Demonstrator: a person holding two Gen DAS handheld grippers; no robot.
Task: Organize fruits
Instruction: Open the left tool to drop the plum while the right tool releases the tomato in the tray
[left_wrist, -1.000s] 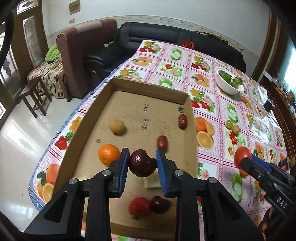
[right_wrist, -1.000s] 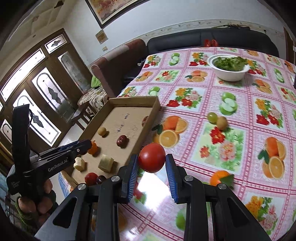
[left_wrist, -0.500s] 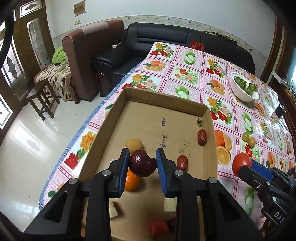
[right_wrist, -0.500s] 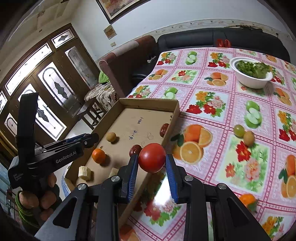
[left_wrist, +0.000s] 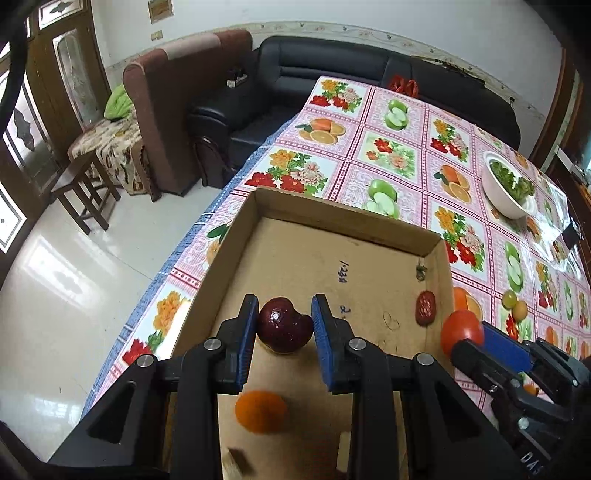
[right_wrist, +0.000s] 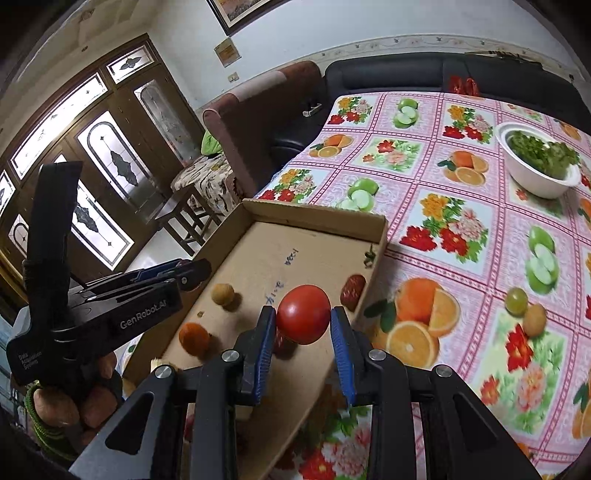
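Here, in the left wrist view, the left gripper (left_wrist: 284, 325) has its jaws narrow and clamped on a dark red, glossy, heart-shaped plum (left_wrist: 285, 325) at lower centre, above the floor of the shallow brown cardboard tray (left_wrist: 332, 216). The plum looks firm but smooth-skinned, so it could slip; the blue pads bear on its widest flanks, which seems the safest hold. A small round orange (left_wrist: 261, 411) lies in the tray below it

In the right wrist view, the right gripper (right_wrist: 303, 322) holds a round red tomato (right_wrist: 303, 319) at centre, jaws narrow on its sides, over the tray's right part. I judge it light, thin-skinned and easily bruised, wanting gentle pressure across its middle
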